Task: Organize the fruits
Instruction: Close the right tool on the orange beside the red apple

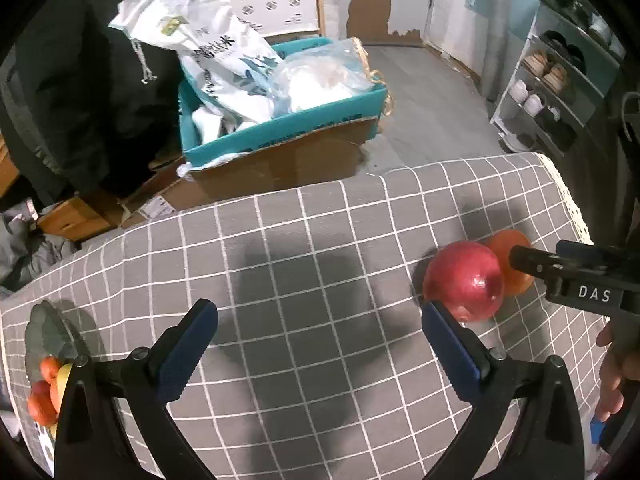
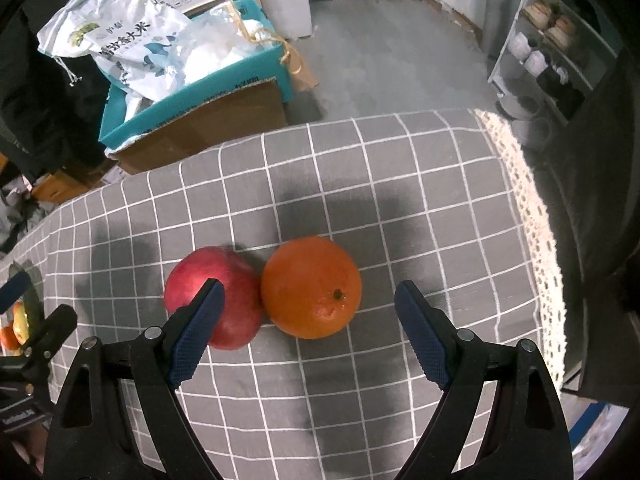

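A red apple (image 2: pixel 214 294) and an orange (image 2: pixel 311 287) lie touching on the grey checked tablecloth (image 2: pixel 360 184). My right gripper (image 2: pixel 308 300) hovers over them, open, with the orange between its blue pads and the left pad in front of the apple. In the left wrist view the apple (image 1: pixel 464 286) sits at the right with the orange (image 1: pixel 514 264) behind it, and the right gripper (image 1: pixel 520 258) reaches in from the right edge. My left gripper (image 1: pixel 320 312) is open over bare cloth, its right pad just beside the apple. A glass plate (image 1: pixel 44 336) of small fruits stands far left.
Beyond the table's far edge stands a teal and brown cardboard box (image 1: pixel 280 136) holding white bags. A shoe rack (image 1: pixel 560 80) is at the right. The cloth's lace hem (image 2: pixel 532 220) marks the table's right edge. A hand (image 1: pixel 612 376) grips the right tool.
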Tool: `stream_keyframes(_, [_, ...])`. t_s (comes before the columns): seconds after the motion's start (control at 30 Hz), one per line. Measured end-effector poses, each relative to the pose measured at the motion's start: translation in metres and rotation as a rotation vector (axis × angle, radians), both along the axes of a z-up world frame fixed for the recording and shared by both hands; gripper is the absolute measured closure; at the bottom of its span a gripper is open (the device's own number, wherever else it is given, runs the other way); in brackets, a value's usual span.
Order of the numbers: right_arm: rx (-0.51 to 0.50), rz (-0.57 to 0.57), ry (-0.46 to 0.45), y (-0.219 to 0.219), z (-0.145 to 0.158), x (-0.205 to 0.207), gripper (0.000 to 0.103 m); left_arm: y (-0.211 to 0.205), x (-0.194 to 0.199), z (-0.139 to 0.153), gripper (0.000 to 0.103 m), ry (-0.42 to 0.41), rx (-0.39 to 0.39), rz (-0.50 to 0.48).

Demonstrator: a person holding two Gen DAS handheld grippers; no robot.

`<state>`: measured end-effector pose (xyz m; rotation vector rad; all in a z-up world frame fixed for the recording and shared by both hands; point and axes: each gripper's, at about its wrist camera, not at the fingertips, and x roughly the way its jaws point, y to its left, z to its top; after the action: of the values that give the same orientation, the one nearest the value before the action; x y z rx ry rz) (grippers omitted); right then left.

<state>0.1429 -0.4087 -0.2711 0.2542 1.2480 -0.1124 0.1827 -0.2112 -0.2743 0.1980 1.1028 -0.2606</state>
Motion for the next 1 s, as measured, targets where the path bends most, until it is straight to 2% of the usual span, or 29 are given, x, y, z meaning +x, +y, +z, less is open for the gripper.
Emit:
stream_keyframes(0.23, [0.063,-0.05,0.028,-0.01,-0.017,0.001,0.017,-0.01,0.005,-0.011,0.0,0.036,-0.017,-0.018])
stream_keyframes(0.47, [0.197,-0.09,0.038,-0.02,-0.031,0.0,0.036,-0.019,0.007,-0.015,0.0,0.045,-0.014,-0.045])
stream_keyframes(0.6, [0.157,-0.062,0.025,-0.015,-0.027,-0.002,0.039,-0.025,0.005,-0.012,0.0,0.049,-0.046,-0.061])
stream_keyframes(0.83, [0.136,-0.151,-0.003,-0.037,-0.016,-0.015,0.044,-0.05,-0.003,-0.011,0.0,0.052,-0.071,-0.131])
stream_keyframes(0.93, [0.129,-0.165,-0.031,-0.045,-0.005,-0.022,0.062,-0.065,-0.005,-0.013,0.0,0.064,-0.081,-0.158])
stream_keyframes(1.0, [0.097,-0.159,-0.017,-0.047,-0.001,-0.023,0.065,-0.075,-0.006,-0.015,0.0,0.074,-0.079,-0.173])
